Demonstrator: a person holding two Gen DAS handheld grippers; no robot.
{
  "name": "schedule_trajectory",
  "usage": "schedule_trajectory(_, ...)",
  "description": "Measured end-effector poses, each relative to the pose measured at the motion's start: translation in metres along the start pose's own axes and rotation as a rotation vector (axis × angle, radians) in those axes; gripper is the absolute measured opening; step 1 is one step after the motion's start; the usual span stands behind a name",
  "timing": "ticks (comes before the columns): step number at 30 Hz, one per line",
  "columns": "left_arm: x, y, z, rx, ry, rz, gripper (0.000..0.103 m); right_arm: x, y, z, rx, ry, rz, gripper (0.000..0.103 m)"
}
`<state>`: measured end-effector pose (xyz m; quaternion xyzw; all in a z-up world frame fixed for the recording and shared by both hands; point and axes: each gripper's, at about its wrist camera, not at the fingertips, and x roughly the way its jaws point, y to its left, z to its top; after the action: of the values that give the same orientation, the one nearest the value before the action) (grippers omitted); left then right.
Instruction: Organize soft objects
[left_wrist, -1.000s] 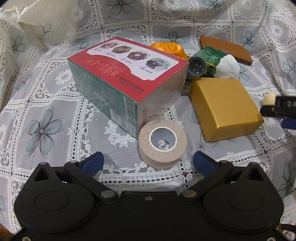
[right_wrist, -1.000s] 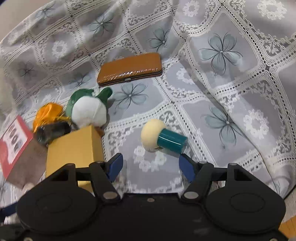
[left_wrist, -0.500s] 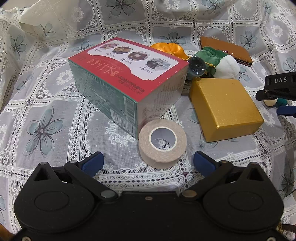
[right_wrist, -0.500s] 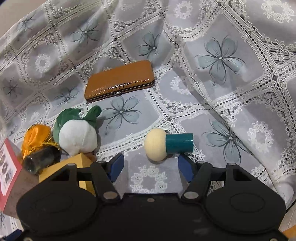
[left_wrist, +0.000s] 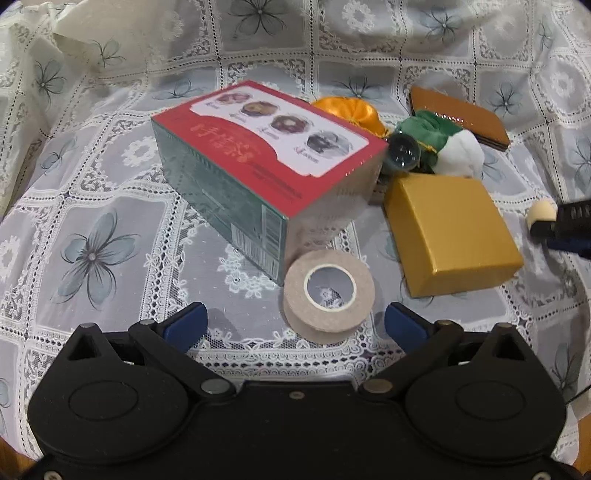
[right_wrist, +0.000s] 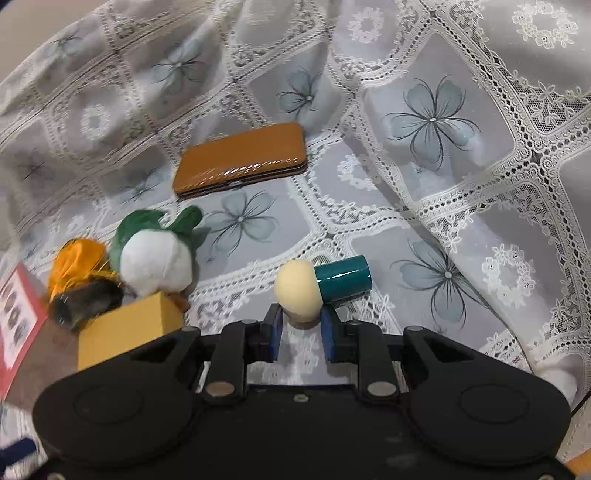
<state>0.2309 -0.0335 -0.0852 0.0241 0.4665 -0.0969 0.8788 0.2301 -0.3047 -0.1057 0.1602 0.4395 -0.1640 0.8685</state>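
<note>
We've got the right gripper (right_wrist: 301, 325) clenched on the sponge applicator (right_wrist: 299, 290) w/ teal handle, on the cloth beside the gold box (right_wrist: 125, 328); left gripper (left_wrist: 295, 323) released; next: lift gently, prob.

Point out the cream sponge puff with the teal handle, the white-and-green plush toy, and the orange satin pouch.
cream sponge puff with teal handle (right_wrist: 300, 291): right wrist view, on the cream foam head.
white-and-green plush toy (right_wrist: 157, 264): right wrist view, on the white body.
orange satin pouch (left_wrist: 349, 114): left wrist view, on the shiny top.

Bare lace cloth (right_wrist: 461, 206) right of gold box (right_wrist: 129, 332).
</note>
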Motion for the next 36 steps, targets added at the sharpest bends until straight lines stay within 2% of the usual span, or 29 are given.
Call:
schedule_trajectory(7, 0.000, -0.009, 0.003, 0.036, -0.024, 0.021, 0.095, -0.024, 0.003, -0.021, -0.076, 0.006, 0.044, 0.021)
schedule_trajectory(9, 0.002, -0.009, 0.004, 0.028, -0.016, 0.016, 0.089, -0.031, 0.004, -0.026, -0.097, 0.008, 0.056, 0.021)
schedule_trajectory(11, 0.003, -0.007, 0.004, 0.009, -0.007, 0.010, 0.087, -0.036, 0.004, -0.031, -0.107, 0.017, 0.070, 0.021)
schedule_trajectory(15, 0.003, -0.002, 0.004, -0.023, -0.009, 0.006, 0.075, -0.045, 0.006, -0.039, -0.128, 0.029, 0.090, 0.018)
schedule_trajectory(20, -0.001, 0.001, 0.006, -0.043, -0.013, -0.007, 0.077, -0.051, 0.006, -0.045, -0.131, 0.031, 0.083, 0.019)
schedule_trajectory(21, -0.002, 0.001, 0.006, -0.042, -0.019, -0.002, 0.077, -0.051, 0.004, -0.044, -0.124, 0.025, 0.076, 0.024)
schedule_trajectory(23, -0.003, -0.001, 0.007, -0.037, -0.030, 0.005, 0.079, -0.049, 0.002, -0.038, -0.105, 0.002, 0.044, 0.050)
schedule_trajectory(24, -0.004, -0.002, 0.007, -0.033, -0.033, 0.006, 0.083, -0.047, 0.000, -0.033, -0.098, -0.010, 0.029, 0.072)
schedule_trajectory(25, -0.004, -0.002, 0.008, -0.031, -0.035, 0.009, 0.083, -0.044, -0.001, -0.029, -0.090, -0.022, 0.019, 0.081)
schedule_trajectory(31, 0.000, -0.006, 0.007, -0.024, -0.042, 0.024, 0.082, -0.024, 0.007, -0.016, -0.171, -0.075, -0.019, 0.079)
schedule_trajectory(32, 0.001, -0.006, 0.007, -0.023, -0.040, 0.022, 0.079, -0.020, 0.008, -0.015, -0.186, -0.077, -0.028, 0.079)
schedule_trajectory(33, 0.003, -0.007, 0.007, -0.020, -0.037, 0.019, 0.071, -0.017, 0.009, -0.015, -0.198, -0.078, -0.034, 0.076)
schedule_trajectory(36, 0.005, -0.008, 0.006, -0.011, -0.031, 0.002, 0.059, -0.007, 0.012, -0.015, -0.231, -0.066, -0.048, 0.059)
